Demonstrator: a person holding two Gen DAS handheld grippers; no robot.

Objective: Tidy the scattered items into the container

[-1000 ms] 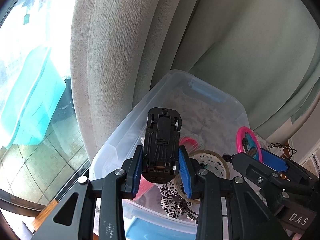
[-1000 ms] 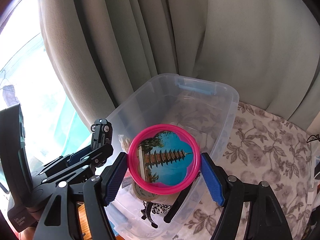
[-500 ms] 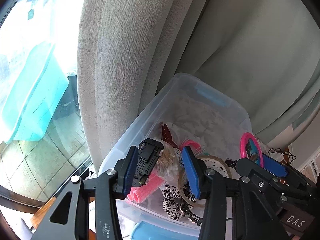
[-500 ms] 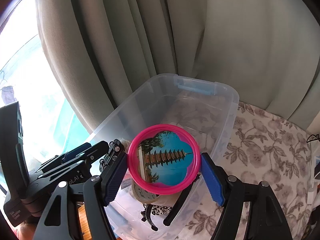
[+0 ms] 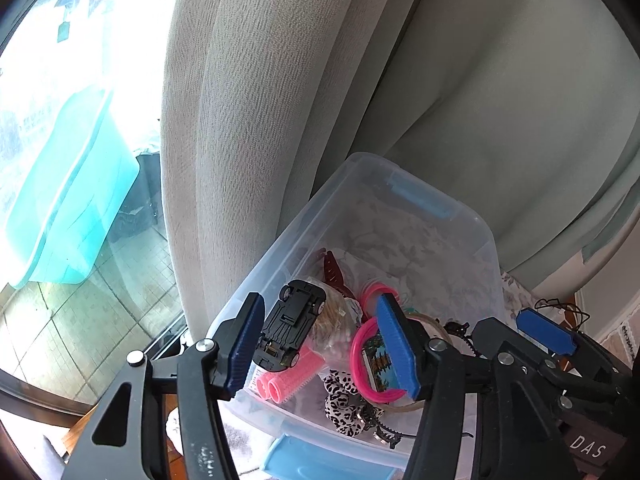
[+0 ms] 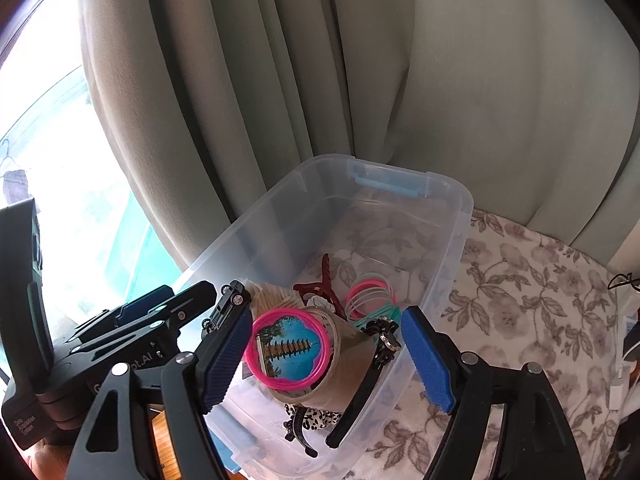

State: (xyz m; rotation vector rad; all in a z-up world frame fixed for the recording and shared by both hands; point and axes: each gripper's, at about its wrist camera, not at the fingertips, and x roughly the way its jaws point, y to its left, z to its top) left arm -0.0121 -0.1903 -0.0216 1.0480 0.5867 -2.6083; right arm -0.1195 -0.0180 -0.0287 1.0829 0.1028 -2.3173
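Note:
A clear plastic bin [image 5: 486, 236] [image 6: 456, 216] stands by the curtain. My left gripper [image 5: 324, 350] is open above its near left corner. A black toy car [image 5: 290, 326] [image 6: 224, 308] lies upside down in the bin between the open fingers. My right gripper [image 6: 326, 354] is open above the bin's near end. A round pink-framed mirror [image 6: 287, 349] [image 5: 374, 360] with a pagoda picture rests on a roll of brown tape [image 6: 340, 364] in the bin. Pink hair rollers [image 5: 286, 380], a dark red hair claw [image 6: 322, 286] and a leopard scrunchie [image 5: 344, 400] also lie inside.
A grey-green curtain [image 6: 360, 80] hangs right behind the bin. A floral cloth [image 6: 528, 292] covers the surface right of the bin. A window [image 5: 72, 160] is on the left. The bin's blue latch [image 5: 308, 460] sits at its near edge.
My left gripper opened and the toy car dropped into the bin. My right gripper opened and the pink mirror dropped onto the tape roll.

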